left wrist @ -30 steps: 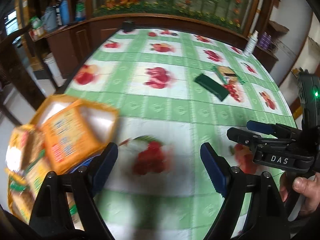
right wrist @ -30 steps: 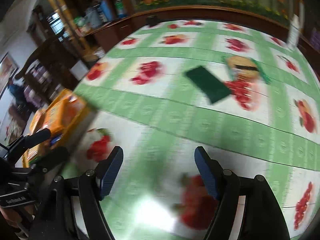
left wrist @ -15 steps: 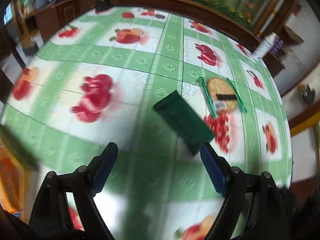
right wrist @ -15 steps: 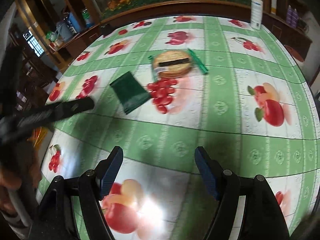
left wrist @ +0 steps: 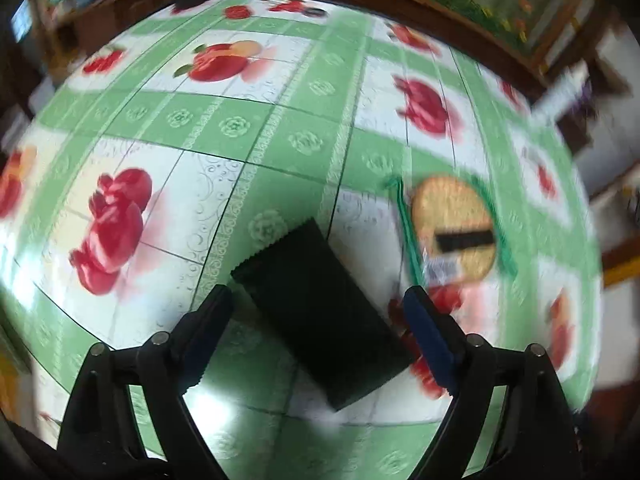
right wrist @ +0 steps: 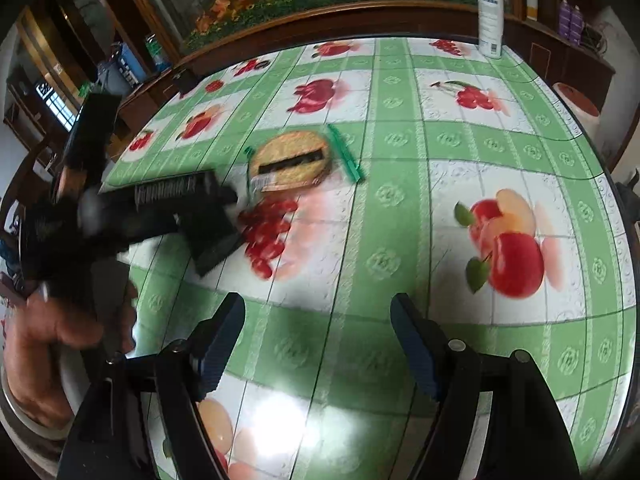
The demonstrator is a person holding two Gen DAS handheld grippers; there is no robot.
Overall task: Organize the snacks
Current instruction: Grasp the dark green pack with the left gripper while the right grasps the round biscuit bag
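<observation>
A dark green flat snack packet (left wrist: 320, 312) lies on the fruit-patterned tablecloth, between the two open fingers of my left gripper (left wrist: 320, 332), which is just above it and empty. To its right lies a round cracker pack (left wrist: 454, 232) in clear wrap with green edges. In the right wrist view the left gripper (right wrist: 188, 196) hovers over the dark packet (right wrist: 212, 240), and the cracker pack (right wrist: 292, 160) lies just beyond. My right gripper (right wrist: 318, 340) is open and empty over the table, nearer the front.
A white spray bottle (right wrist: 491, 16) stands at the table's far right edge. A dark wooden ledge (right wrist: 360, 12) with flowers runs behind the table. The person's hand (right wrist: 60, 320) holds the left gripper at the left of the right wrist view.
My left gripper has swung right from the orange snack box at the table's left and moved in over the dark green packet. My right gripper has turned toward the table's middle.
</observation>
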